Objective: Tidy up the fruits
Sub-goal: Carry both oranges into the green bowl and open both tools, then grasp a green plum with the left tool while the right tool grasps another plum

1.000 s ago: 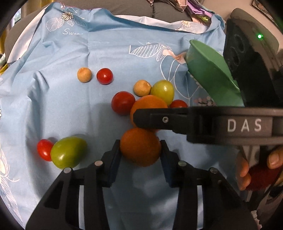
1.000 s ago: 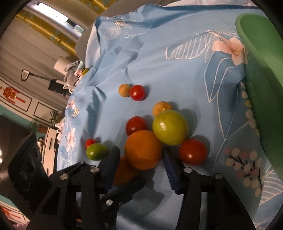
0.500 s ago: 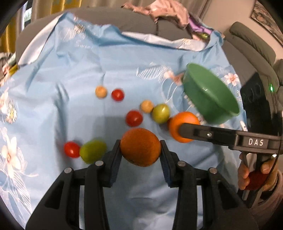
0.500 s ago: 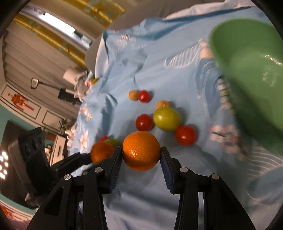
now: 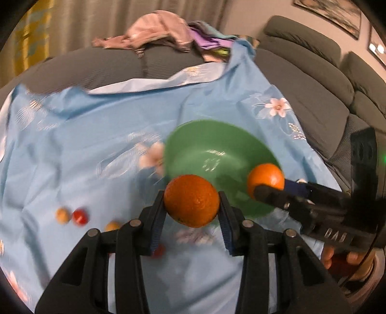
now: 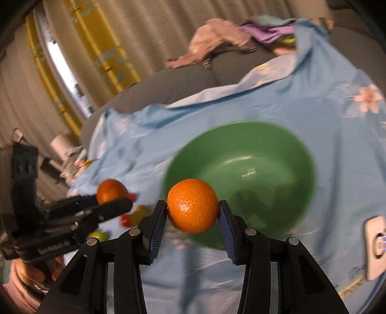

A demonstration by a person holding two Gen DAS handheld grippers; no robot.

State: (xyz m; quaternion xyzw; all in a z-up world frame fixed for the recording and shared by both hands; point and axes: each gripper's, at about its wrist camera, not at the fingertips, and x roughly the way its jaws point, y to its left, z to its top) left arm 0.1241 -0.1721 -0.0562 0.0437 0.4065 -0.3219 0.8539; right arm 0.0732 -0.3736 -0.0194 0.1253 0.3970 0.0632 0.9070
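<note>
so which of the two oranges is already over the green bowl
The orange in the right claw: the left wrist view shows it above the green bowl. The orange in the left claw hangs at the bowl's near rim.

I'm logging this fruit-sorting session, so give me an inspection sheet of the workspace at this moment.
Surface: wrinkled blue floral cloth over a grey sofa.
Job's things: empty green bowl; small tomatoes lie loose on the cloth.
Clutter: heap of clothes on the sofa back.
Grippers: left gripper shut on left orange; right gripper shut on right orange, beside the bowl.
Cables: nothing seen.
Surroundings: curtains, framed picture.
</note>
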